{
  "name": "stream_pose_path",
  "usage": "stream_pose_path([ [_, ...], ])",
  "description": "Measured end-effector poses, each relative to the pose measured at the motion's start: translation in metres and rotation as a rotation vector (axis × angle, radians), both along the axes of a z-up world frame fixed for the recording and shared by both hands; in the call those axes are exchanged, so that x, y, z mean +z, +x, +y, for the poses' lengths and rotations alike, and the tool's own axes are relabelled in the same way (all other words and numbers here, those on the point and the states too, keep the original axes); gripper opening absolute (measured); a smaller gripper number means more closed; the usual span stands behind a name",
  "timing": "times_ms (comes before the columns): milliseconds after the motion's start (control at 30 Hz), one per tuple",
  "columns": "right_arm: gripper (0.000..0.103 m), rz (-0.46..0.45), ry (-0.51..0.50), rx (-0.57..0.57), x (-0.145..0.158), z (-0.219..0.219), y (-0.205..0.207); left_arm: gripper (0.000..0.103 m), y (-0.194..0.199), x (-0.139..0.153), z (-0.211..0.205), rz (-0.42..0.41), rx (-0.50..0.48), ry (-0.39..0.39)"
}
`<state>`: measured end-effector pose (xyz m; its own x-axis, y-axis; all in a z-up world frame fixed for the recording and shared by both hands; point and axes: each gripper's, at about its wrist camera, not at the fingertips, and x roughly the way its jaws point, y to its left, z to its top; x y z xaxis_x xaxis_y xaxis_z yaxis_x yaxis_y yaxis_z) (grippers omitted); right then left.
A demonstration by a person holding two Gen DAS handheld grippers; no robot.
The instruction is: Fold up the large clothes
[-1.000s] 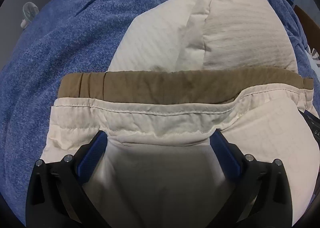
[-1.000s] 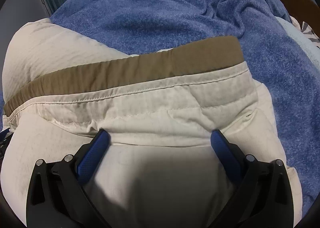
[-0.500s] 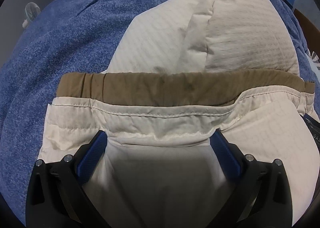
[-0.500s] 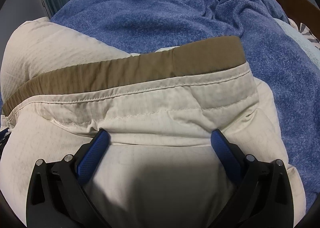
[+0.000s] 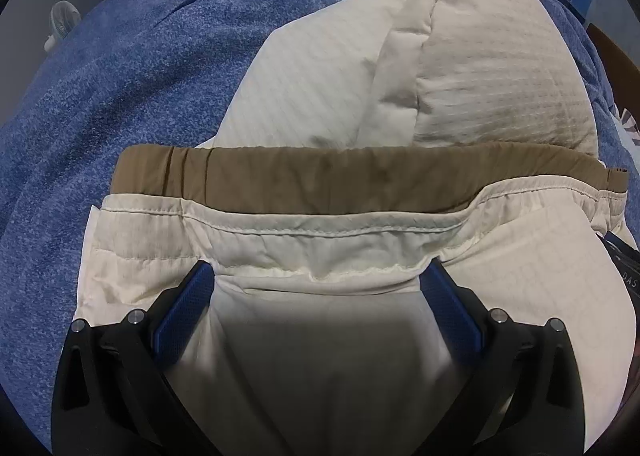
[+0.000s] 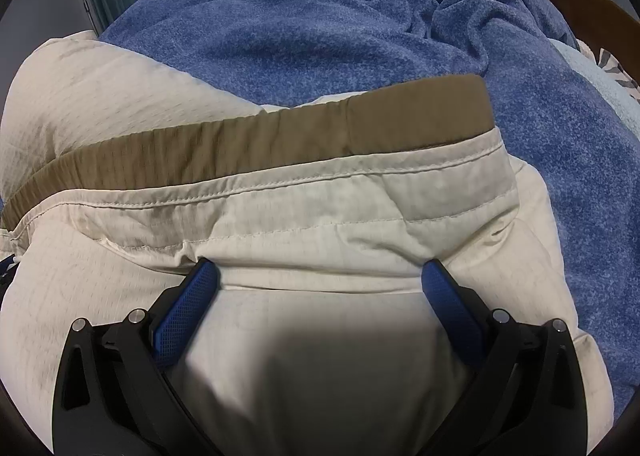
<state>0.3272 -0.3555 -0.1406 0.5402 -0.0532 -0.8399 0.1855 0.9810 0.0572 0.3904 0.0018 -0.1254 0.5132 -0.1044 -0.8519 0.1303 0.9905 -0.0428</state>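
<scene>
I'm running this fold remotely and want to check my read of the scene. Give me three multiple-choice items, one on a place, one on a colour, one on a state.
1. What does the cream garment lie on?
A. a wooden floor
B. a blue blanket
C. a metal rack

2. What colour is the band along the garment's hem?
A. red
B. black
C. tan-brown

3. How do the left gripper's jaws stand?
A. spread wide, cloth between them
C. pressed together on a hanger
B. out of view

Answers:
1 B, the blue blanket surrounds the garment in both views.
2 C, the tan-brown band runs across above the cream stitched hem.
3 A, the left gripper shows its blue pads far apart with cream fabric lying between; the right gripper looks the same.
</scene>
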Motion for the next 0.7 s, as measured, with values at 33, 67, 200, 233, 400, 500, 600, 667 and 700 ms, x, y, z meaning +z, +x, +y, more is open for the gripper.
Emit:
stream_pose_path([
  [33, 0.098, -0.005, -0.003, 0.0, 0.0, 0.0, -0.001, 0.098, -0.003, 0.001, 0.001, -0.014, 0.003, 0.001],
  [67, 0.098, -0.014, -0.006, 0.0, 0.002, 0.001, -0.003, 0.098, -0.007, 0.003, 0.0, -0.036, 0.008, 0.008],
  [200, 0.098, -0.057, -0.005, 0.012, 0.014, 0.001, -0.018, 0.097, -0.036, 0.022, -0.009, -0.096, 0.008, 0.089],
  [233, 0.097, -0.059, 0.013, 0.027, 0.019, -0.001, -0.025, 0.097, -0.046, 0.029, -0.008, -0.092, -0.001, 0.083],
  [400, 0.094, -0.142, -0.01, 0.168, 0.069, 0.009, -0.085, 0.097, -0.113, 0.057, -0.001, -0.121, -0.122, -0.003],
  [500, 0.094, -0.21, -0.028, 0.298, 0.089, 0.034, -0.125, 0.097, -0.148, 0.065, -0.011, -0.136, -0.202, -0.042],
  [600, 0.095, -0.156, -0.023, 0.368, 0.077, 0.051, -0.14, 0.097, -0.164, 0.048, -0.02, -0.075, -0.218, -0.024],
  [667, 0.096, -0.125, -0.014, 0.376, 0.057, 0.052, -0.14, 0.097, -0.167, 0.038, -0.02, -0.082, -0.226, -0.026],
  [700, 0.096, -0.114, 0.002, 0.368, 0.05, 0.051, -0.138, 0.097, -0.166, 0.032, -0.021, -0.076, -0.228, -0.025],
])
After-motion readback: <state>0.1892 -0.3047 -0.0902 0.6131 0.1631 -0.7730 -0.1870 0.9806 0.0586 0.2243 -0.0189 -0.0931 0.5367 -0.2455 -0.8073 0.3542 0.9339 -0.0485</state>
